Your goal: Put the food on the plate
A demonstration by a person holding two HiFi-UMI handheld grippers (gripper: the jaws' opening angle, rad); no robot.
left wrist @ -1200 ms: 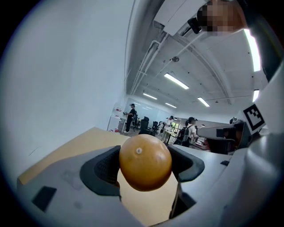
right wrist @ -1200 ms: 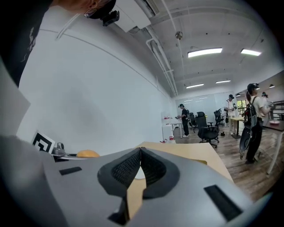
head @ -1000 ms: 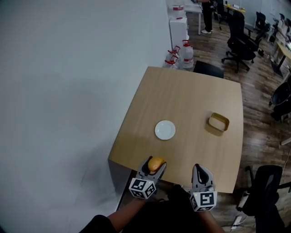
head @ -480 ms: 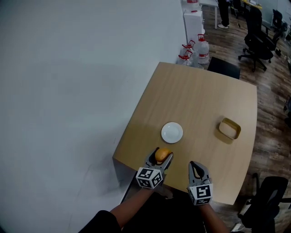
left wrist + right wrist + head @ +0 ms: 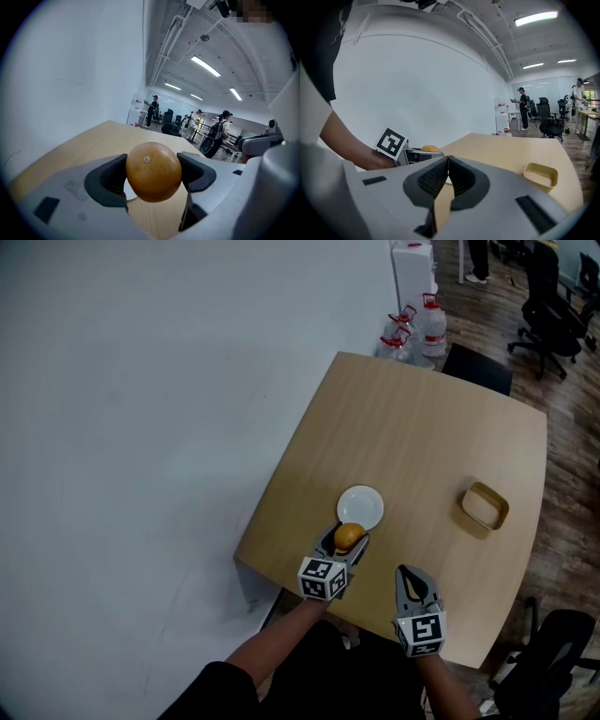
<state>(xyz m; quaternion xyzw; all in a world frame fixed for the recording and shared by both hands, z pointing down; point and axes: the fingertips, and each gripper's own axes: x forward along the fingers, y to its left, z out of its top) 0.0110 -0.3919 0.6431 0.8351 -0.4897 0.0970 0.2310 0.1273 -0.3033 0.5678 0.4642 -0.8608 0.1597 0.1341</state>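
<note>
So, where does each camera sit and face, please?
Head view: on the head, steeply down at the table; shows forearms, left hand-held gripper, right hand-held gripper.
Left gripper view: along its jaws, shut on the orange.
Right gripper view: along its shut, empty jaws; left forearm shows.
Shared: the tray, in head and right views.

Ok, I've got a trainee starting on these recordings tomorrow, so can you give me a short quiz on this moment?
1. True or false: the right gripper is shut with nothing between its jaws.
2. What does the left gripper hold? A) the yellow tray B) an orange C) nothing
3. Does the orange rest on the white plate yet?
Key: 1 true. 2 B. 3 No: it sits clamped in the left gripper, by the plate's near edge in the head view.
</note>
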